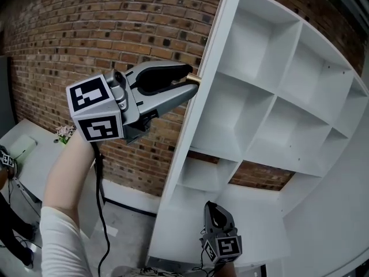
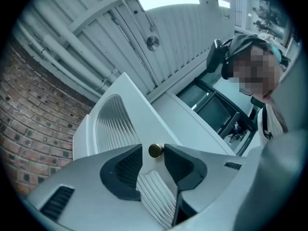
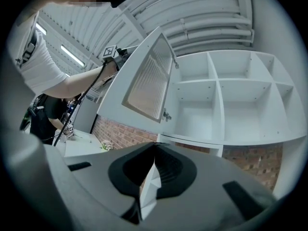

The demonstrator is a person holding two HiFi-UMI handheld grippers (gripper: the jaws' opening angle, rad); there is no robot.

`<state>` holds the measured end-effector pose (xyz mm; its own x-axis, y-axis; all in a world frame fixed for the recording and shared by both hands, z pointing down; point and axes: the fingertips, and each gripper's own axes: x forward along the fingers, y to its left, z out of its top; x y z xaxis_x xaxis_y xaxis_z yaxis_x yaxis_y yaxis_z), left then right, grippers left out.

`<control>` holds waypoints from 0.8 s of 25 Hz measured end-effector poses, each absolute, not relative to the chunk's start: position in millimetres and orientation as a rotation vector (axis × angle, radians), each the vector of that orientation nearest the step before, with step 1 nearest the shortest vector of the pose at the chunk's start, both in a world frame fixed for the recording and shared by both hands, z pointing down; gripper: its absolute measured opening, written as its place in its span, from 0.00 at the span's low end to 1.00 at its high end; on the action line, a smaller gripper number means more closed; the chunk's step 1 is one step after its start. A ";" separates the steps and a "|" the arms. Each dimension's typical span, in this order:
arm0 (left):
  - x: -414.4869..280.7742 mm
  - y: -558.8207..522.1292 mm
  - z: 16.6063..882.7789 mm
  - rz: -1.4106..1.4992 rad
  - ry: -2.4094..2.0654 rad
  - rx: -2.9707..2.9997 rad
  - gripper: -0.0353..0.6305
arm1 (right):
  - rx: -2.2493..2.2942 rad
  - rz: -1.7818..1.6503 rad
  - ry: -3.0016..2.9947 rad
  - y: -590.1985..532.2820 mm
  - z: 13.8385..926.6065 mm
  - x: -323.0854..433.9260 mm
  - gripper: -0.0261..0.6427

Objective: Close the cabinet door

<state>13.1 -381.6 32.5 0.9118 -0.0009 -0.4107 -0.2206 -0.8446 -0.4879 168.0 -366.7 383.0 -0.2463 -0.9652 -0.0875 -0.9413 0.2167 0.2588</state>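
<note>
Brick wall (image 1: 86, 33) backs edge-on door (image 1: 195, 128); left gripper (image 1: 190, 79) jaws released around knob (image 2: 155, 150), right gripper (image 3: 153, 163) clenched.

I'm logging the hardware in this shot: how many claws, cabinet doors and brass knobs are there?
claws: 2 (left claw, right claw)
cabinet door: 1
brass knob: 1
Total: 4

No readable text or labels.
</note>
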 end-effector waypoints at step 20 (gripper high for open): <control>99.1 -355.5 34.8 0.510 0.242 -2.427 0.20 | 1.927 -0.284 -2.388 -365.9 397.2 260.8 0.05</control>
